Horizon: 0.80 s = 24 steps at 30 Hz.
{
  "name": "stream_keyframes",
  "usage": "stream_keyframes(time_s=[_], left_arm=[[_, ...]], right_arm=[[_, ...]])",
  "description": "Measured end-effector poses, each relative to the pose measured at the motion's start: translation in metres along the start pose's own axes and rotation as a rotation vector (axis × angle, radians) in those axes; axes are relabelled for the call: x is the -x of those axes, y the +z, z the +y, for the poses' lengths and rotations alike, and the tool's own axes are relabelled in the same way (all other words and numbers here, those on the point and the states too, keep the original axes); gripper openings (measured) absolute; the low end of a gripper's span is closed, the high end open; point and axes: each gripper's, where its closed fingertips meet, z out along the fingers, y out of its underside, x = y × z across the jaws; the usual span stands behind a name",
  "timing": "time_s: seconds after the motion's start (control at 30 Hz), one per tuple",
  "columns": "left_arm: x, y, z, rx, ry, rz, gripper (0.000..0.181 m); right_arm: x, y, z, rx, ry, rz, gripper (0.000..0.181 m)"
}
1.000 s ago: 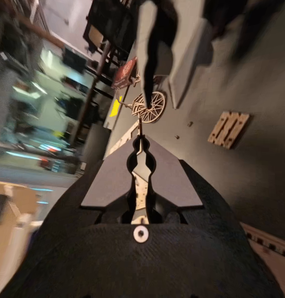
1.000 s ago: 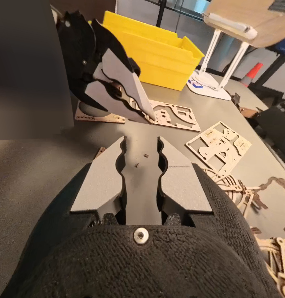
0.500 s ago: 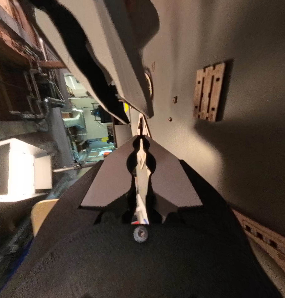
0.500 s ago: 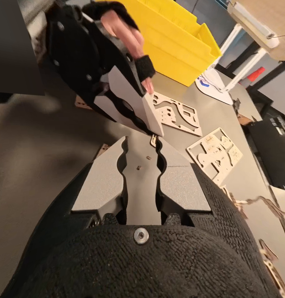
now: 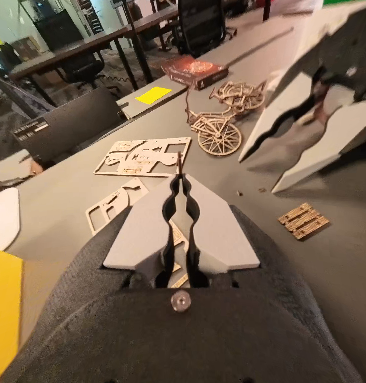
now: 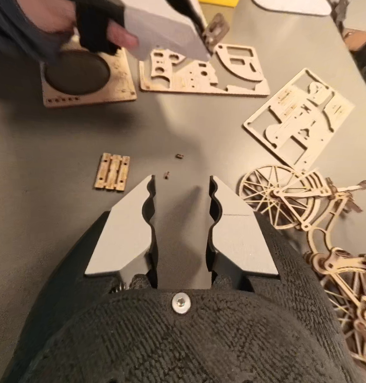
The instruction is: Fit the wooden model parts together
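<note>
Left tool: I have it pinched on a small flat wooden part; the part sticks out past the tips, up off the desk
Right tool: my fingers are wide apart; nothing sits between them; it hangs just over bare desk
Where the parts are: the wooden bike model lies on its side to the right of my right tool; a little slatted wood piece lies flat to the left of it
What could go wrong: I think the pinched part may slip or twist, since only a thin bit is held; the bike looks thin and may snap if I push hard; both views are a bit blurry, so I may aim badly
Tiny bits: two small pegs lie loose near my right tool; I could knock them away
Other things: cut-out wooden sheets, a brown box, a yellow paper
In the way: nothing stands between my right tool and the bike
</note>
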Motion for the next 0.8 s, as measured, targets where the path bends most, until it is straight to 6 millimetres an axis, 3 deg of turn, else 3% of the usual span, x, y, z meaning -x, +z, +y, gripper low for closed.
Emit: stream_keyframes(time_s=[0.1,0.2,0.37,0.5,0.6,0.67,0.73,0.8], left_arm=[[0.0,-0.005,-0.009,-0.069,-0.111,0.05,0.001],[-0.011,-0.011,-0.024,-0.167,-0.209,0.162,0.001],[-0.028,-0.015,-0.035,-0.234,-0.268,0.294,0.001],[-0.041,-0.021,-0.045,-0.288,-0.345,0.432,0.001],[-0.043,-0.023,-0.047,-0.305,-0.412,0.486,0.001],[-0.039,-0.021,-0.044,-0.288,-0.454,0.485,0.001],[-0.04,-0.02,-0.042,-0.27,-0.502,0.502,0.001],[-0.042,-0.018,-0.042,-0.255,-0.556,0.531,0.001]], right_arm=[[0.014,-0.01,-0.005,-0.049,-0.017,-0.05,0.055],[0.029,-0.028,-0.015,-0.186,-0.178,-0.027,0.053],[0.034,-0.063,-0.041,-0.369,-0.513,0.242,0.052],[0.034,-0.065,-0.046,-0.34,-0.703,0.405,0.052],[0.026,-0.064,-0.047,-0.321,-0.726,0.486,0.051],[0.009,-0.069,-0.044,-0.305,-0.692,0.593,0.037],[-0.01,-0.075,-0.039,-0.296,-0.606,0.673,0.024],[-0.015,-0.074,-0.04,-0.339,-0.485,0.654,0.019]])
